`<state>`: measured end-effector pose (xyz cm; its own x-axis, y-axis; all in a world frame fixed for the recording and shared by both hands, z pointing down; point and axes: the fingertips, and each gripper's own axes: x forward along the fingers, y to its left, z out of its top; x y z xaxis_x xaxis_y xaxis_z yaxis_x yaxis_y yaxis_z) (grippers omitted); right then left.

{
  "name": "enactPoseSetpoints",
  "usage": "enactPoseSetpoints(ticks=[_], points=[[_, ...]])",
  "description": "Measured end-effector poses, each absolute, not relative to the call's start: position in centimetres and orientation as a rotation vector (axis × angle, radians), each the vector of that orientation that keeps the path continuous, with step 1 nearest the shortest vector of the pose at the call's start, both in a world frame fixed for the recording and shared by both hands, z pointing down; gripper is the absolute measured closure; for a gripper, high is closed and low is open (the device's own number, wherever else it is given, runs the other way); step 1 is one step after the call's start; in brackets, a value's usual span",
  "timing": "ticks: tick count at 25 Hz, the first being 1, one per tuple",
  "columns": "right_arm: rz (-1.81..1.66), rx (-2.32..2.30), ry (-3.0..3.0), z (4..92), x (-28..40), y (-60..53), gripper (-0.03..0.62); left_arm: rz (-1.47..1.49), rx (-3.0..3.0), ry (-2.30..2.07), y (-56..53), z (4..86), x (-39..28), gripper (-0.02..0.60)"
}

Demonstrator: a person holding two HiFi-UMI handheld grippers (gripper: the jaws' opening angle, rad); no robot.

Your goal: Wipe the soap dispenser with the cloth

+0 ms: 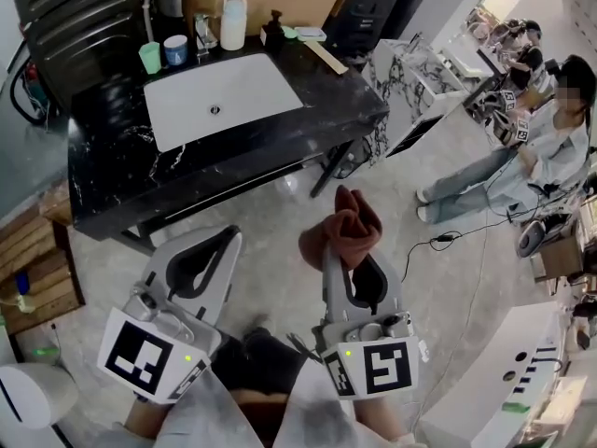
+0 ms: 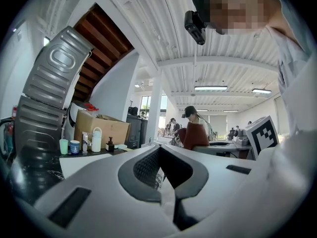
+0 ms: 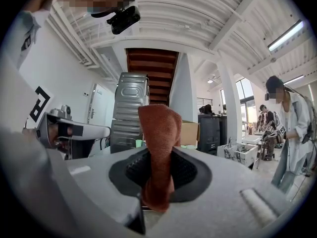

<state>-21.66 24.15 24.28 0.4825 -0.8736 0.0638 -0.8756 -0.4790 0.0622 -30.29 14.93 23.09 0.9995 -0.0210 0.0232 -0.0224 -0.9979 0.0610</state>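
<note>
Noted: right hand-held gripper point(image 1: 354, 255) clamped the cloth point(image 1: 343, 224); left hand-held gripper point(image 1: 232, 235) shut, empty; soap dispenser point(image 1: 273, 31) well apart on counter point(image 1: 112, 180) — unbraced, wiping could topple it.

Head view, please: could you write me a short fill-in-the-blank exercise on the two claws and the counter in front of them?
1. The right claw is shut on a brown ____.
2. The left claw is shut and holds ____.
3. The white sink is set into a ____ counter.

Missing words: cloth; nothing; black.
</note>
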Motion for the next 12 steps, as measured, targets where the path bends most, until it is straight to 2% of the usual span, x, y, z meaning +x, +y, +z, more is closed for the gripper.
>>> enactPoseSetpoints(ticks=[12], points=[[0.047, 2.663, -1.528, 24.9, -15.3, 32.0, 0.519, 0.043, 3.092, -0.024, 21.7, 23.3, -24.1, 0.578]])
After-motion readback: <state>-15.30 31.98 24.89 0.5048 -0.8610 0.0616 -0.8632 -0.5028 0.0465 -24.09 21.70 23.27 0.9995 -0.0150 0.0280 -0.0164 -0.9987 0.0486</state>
